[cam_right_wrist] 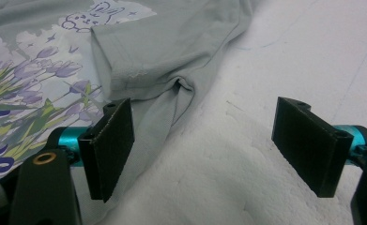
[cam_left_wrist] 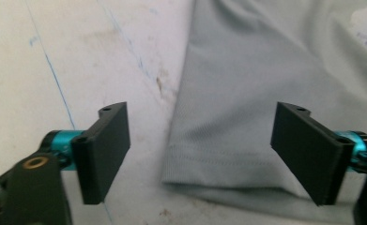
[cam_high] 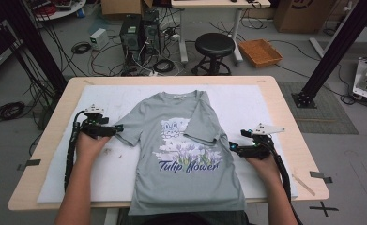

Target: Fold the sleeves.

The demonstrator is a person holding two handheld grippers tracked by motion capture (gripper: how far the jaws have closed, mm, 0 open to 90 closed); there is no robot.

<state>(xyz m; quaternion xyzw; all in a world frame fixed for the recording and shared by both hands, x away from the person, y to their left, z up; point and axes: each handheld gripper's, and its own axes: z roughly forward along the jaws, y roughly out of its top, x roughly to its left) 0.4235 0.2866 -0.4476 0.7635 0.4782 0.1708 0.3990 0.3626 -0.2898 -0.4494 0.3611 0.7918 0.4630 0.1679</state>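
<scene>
Left sleeve lined up for folding

Left gripper, fingers apart, straddles the sleeve hem; right gripper waits open beside the shirt.

left gripper: blk body, grey 3-corner plate on top, ribbed blk cable
right gripper: same build
jaws: flat blk pads, teal mounts, brass screw
arms: bare, no sleeves

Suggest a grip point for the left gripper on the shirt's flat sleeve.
Probably the hemmed cuff of the sleeve, approached from the shirt's outer side. The left gripper already straddles that edge with jaws open, and the double-stitched hem lies flat on the white mat.
</scene>
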